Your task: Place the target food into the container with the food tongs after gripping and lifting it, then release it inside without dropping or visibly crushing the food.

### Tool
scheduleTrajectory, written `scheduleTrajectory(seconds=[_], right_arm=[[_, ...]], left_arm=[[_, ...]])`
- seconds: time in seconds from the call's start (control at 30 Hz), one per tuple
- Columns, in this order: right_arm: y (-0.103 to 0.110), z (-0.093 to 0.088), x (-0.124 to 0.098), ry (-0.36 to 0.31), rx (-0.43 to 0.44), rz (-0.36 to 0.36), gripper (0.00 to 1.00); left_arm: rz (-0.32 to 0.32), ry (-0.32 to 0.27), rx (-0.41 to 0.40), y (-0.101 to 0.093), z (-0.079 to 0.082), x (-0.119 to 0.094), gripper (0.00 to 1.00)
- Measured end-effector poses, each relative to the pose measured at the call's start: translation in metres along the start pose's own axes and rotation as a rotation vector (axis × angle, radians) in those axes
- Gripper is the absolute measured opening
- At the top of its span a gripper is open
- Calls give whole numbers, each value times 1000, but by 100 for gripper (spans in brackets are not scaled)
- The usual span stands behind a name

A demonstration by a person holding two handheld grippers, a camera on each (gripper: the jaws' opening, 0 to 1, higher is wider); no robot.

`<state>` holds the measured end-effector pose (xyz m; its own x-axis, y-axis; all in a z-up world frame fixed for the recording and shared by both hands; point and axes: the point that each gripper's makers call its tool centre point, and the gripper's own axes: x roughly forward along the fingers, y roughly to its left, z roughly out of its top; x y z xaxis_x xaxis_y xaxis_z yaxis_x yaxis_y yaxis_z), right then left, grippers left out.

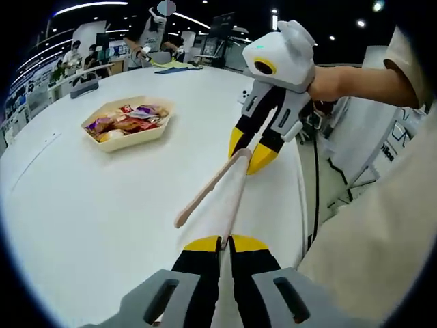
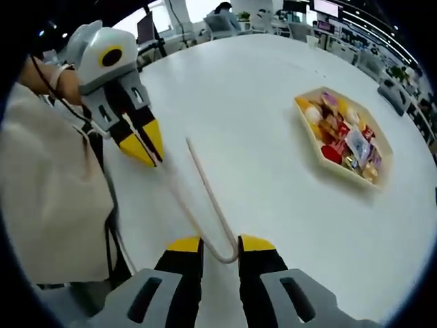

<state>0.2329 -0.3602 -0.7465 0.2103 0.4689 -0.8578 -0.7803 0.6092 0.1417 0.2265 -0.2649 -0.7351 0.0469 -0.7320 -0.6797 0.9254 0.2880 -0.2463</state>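
The food tongs (image 2: 205,198) are held between the two tools above the white surface (image 1: 102,205). In the right gripper view the bent end of the tongs sits between the right tool (image 2: 220,244), whose jaws stand a little apart with the loop caught between them — it is judged clenched on the tongs. In the left gripper view the left tool (image 1: 225,240) is seen nearly closed on the edge of one tong arm, so it too is taken as grasping the tongs.

The target food lies well apart from both tools, in the tray (image 1: 156,133) of mixed wrapped snacks (image 1: 126,121); nothing has been picked yet.

A slip is the main risk — the tongs are held by thin edges at both ends, and a twist of either hand could let them drop onto the surface. A hard squeeze later could crush a soft piece.

The right gripper view shows the tongs' curved hinge and the tray's contents (image 2: 345,140) more plainly; the left gripper view shows the free tip (image 1: 181,220) of one arm, resting near the surface.
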Motion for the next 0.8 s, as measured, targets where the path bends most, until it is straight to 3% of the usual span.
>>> scheduleTrajectory(seconds=[0.47,0.8], right_arm=[[-12,-7,5,69,-22,-38,19],[-17,-7,7,58,2,-51,19]], left_arm=[[-3,8,-32,4,-1,15,3],[-1,25,-35,9,-3,20,3]])
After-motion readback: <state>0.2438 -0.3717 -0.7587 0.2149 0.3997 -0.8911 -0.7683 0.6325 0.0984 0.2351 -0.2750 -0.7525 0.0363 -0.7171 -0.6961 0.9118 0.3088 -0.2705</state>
